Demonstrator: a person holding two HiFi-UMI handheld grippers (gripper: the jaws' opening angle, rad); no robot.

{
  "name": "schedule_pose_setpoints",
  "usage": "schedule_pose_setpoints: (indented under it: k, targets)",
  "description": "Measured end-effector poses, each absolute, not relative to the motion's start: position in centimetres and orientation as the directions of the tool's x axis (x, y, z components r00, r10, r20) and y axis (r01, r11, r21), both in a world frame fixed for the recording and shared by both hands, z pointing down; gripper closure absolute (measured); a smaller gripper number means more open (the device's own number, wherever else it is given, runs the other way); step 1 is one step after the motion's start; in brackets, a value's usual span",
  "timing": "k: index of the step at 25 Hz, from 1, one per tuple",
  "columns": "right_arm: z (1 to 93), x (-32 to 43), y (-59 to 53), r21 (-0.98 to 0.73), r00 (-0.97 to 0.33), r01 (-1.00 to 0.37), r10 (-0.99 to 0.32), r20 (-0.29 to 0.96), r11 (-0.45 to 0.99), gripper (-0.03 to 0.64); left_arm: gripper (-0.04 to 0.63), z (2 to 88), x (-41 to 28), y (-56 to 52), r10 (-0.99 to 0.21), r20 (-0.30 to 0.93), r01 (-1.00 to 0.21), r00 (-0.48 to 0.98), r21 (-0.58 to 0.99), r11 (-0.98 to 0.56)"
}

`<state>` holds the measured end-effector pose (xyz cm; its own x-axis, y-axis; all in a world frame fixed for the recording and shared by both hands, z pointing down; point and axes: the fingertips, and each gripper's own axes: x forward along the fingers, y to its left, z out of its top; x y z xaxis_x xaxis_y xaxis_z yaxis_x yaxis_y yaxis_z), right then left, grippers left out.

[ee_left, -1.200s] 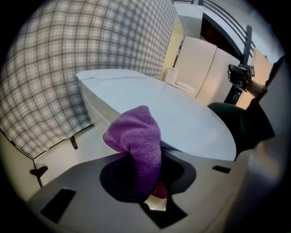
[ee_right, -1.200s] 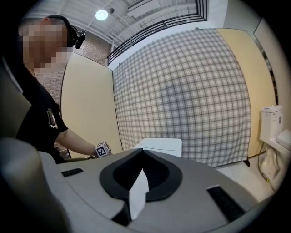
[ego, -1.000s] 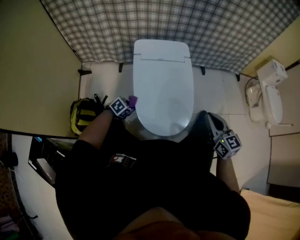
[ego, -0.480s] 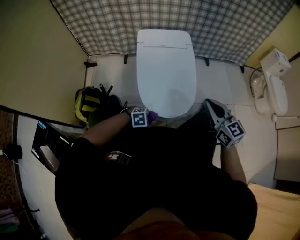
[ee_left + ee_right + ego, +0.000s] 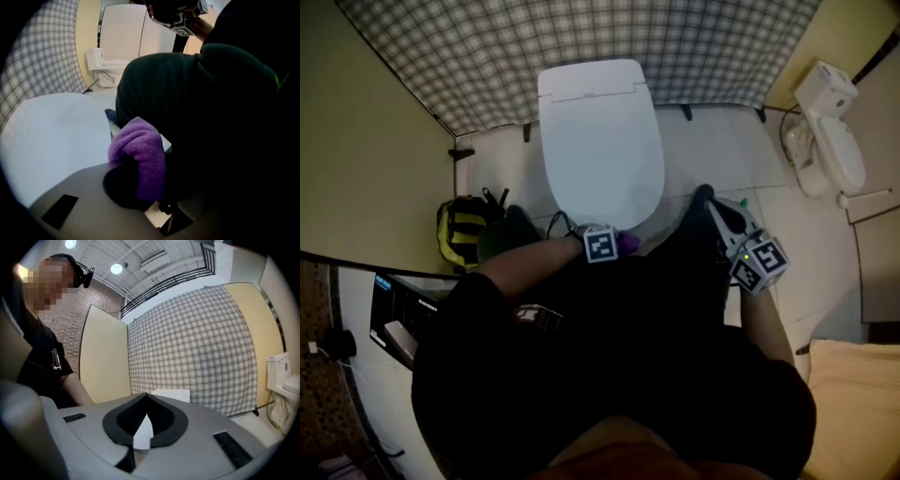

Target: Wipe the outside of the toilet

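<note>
Left gripper (image 5: 617, 245): jaws clamped on purple cloth (image 5: 140, 157); now at the near front edge of the toilet (image 5: 600, 141), moved from its left flank, so the wipe likely advances rightward. Right gripper (image 5: 709, 202): jaws together, empty, right of bowl.

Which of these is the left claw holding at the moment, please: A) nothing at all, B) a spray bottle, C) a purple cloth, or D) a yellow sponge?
C: the left gripper view shows the left claw shut on a purple cloth, close to the front of the white toilet.
</note>
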<state>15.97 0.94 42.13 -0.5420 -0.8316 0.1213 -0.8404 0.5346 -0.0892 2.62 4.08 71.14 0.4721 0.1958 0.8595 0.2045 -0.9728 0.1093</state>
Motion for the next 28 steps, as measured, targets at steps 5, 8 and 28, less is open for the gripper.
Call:
schedule_pose_setpoints:
  k: [5, 8, 28]
  targets:
    - [42.3, 19.6, 2.7, -0.098, -0.469, -0.883, -0.876, 0.114, 0.460, 0.611, 0.495, 70.7, 4.8, 1.9, 0.047, 0.942, 0.341, 0.333, -0.074, -0.937]
    - [42.6, 21.4, 3.6, -0.110, -0.429, -0.902, -0.897, 0.111, 0.418, 0.611, 0.495, 70.8, 6.4, 1.2, -0.019, 0.965, 0.416, 0.261, -0.131, -0.900]
    - [47.7, 32.1, -1.4, -0.252, -0.324, -0.926, -0.935, 0.145, 0.282, 0.611, 0.494, 67.9, 21.1, -20.7, -0.096, 0.990, 0.211, 0.102, -0.116, -0.971]
